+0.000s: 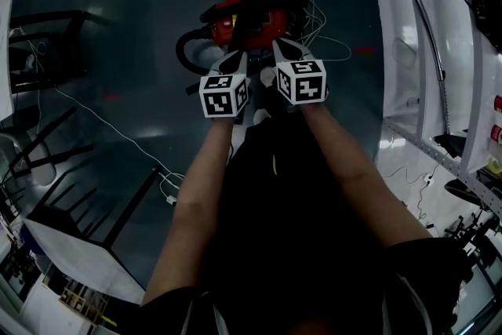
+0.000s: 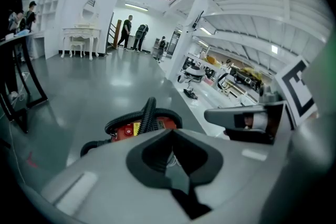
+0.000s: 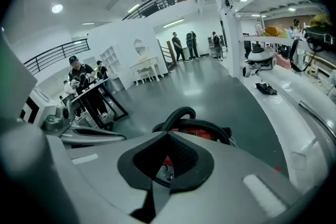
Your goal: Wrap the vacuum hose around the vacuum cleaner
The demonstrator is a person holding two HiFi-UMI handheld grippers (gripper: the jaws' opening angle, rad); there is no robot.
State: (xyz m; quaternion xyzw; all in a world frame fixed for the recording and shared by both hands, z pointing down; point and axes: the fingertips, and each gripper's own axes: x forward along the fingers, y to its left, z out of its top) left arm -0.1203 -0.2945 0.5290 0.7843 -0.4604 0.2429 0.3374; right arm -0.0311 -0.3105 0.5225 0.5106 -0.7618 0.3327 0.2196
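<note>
Head view: left gripper (image 1: 233,59) & right gripper (image 1: 281,49) (side by side) both closed w/ nothing between the jaws, over the red vacuum cleaner (image 1: 263,18) on the floor (image 1: 118,27), black hose (image 1: 181,51) looped round its body.

I count one red vacuum cleaner (image 2: 126,131), one black hose (image 2: 149,113), and two of mine: left tongs (image 1: 238,53), right tongs (image 1: 280,44).

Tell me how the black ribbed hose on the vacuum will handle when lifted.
The hose is corrugated and arches in loops, so it is likely bendy yet springy. Looped over the red vacuum cleaner, it may uncoil if nudged.
</note>
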